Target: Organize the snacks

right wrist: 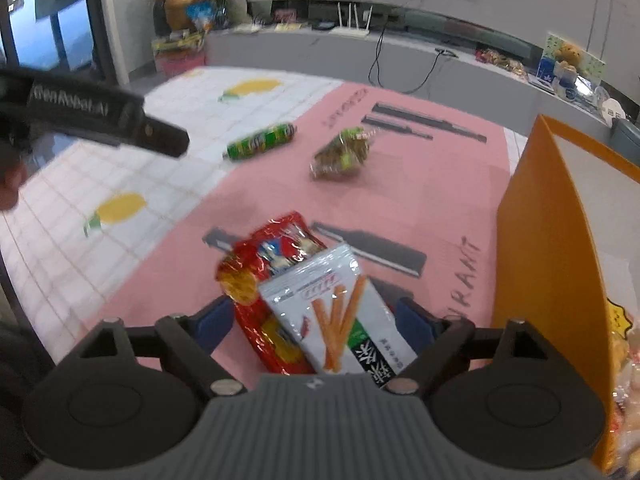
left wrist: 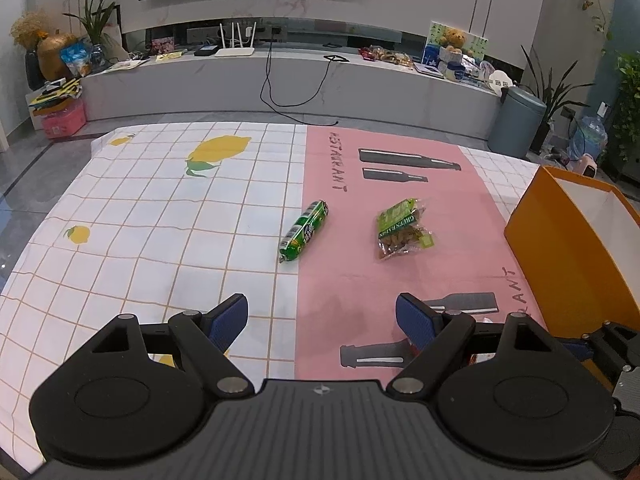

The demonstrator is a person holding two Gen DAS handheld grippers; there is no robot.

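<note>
A green tube snack [left wrist: 305,230] and a clear bag of raisins [left wrist: 402,232] lie apart on the tablecloth ahead of my left gripper [left wrist: 322,308]. That gripper hovers open with nothing between its blue pads. In the right wrist view, a red packet [right wrist: 260,280] and a white packet of orange sticks [right wrist: 332,312] overlap on the pink cloth. My right gripper [right wrist: 314,312] stands open around both, its pads beside the packets without pressing. The green tube [right wrist: 262,142] and raisin bag [right wrist: 342,154] lie farther off.
An orange box [left wrist: 560,248] with a white inside stands at the table's right edge; its wall [right wrist: 540,240] rises just right of my right gripper, with yellowish packets [right wrist: 628,360] inside. The left gripper's black body [right wrist: 120,116] reaches in from the upper left.
</note>
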